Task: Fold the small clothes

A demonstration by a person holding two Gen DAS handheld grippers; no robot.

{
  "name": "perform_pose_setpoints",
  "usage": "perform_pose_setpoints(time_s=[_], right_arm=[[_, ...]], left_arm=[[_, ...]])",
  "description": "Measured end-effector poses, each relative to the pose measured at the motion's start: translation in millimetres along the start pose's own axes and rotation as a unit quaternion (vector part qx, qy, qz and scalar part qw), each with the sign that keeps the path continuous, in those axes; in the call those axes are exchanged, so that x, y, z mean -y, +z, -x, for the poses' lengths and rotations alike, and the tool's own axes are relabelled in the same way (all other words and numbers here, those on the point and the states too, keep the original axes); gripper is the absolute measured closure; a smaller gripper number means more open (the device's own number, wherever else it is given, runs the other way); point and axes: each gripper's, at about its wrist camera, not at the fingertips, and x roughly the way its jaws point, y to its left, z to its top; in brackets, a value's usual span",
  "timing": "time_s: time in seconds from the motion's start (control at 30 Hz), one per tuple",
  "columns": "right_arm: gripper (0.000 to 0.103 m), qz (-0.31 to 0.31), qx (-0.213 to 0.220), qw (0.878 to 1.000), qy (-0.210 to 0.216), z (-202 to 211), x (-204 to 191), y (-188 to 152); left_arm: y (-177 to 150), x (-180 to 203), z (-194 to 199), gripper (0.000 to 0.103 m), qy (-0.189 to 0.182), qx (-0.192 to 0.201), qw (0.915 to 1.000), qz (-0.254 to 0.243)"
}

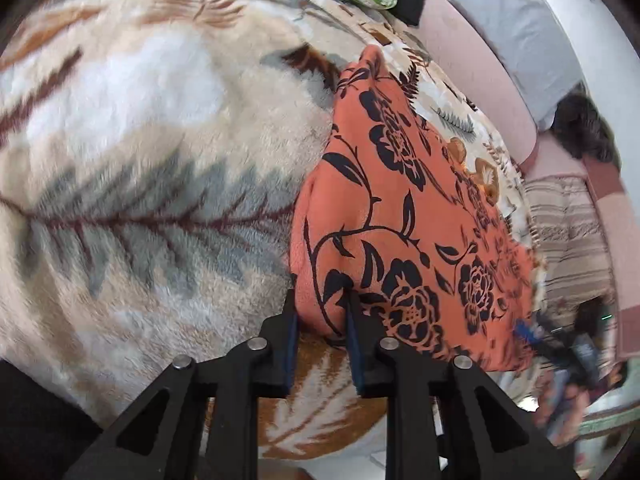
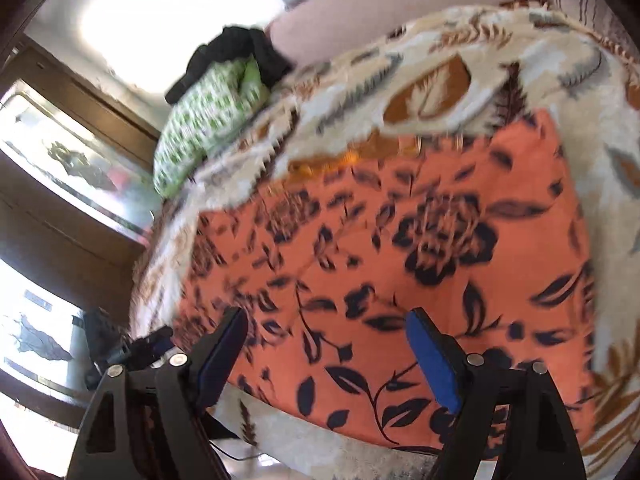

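My left gripper (image 1: 321, 300) pinches the near corner of the orange floral cloth (image 1: 404, 216), which lies spread on the leaf-patterned blanket (image 1: 132, 152). My right gripper (image 2: 326, 322) hangs over the cloth's near edge, jaws spread wide, nothing between the pads.
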Motion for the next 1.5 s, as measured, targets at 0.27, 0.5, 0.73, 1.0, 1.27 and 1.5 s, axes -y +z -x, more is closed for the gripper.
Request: perform_pose_setpoints(time_s=[0.27,0.5,0.73,1.0,1.27,1.5], right_arm=[[0.018,-0.035,0.004,0.999,0.041,-15.3,20.8,-2.9],[0.018,-0.042,0.008,0.997,0.070,-8.2,29.1,-5.4],[0.016,-0.043,0.007,0.994,0.097,-7.7,34.0,-5.6],[0.016,-0.063,0.009,0.991,0.116,-6.5,40.2,-5.4],[0.016,-0.103,0.073,0.980,0.155,34.0,47.6,27.3],[0.015,-0.246,0.071,0.959,0.122,0.2,142.9,92.0]], left_arm=[[1.7,31.2,2.2,0.074,0.096,-0.003,0.9906,-0.097],[83.5,64.2,8.2,0.033,0.070,0.062,0.9813,-0.168],[166.5,62.8,-77.2,0.093,0.075,-0.019,0.9893,-0.124],[162.2,73.3,-72.6,0.083,0.146,0.030,0.9747,-0.167],[77.9,114.3,0.5,0.031,0.134,0.105,0.9536,-0.248],[8.2,115.8,-24.0,0.031,0.139,0.042,0.9543,-0.261]])
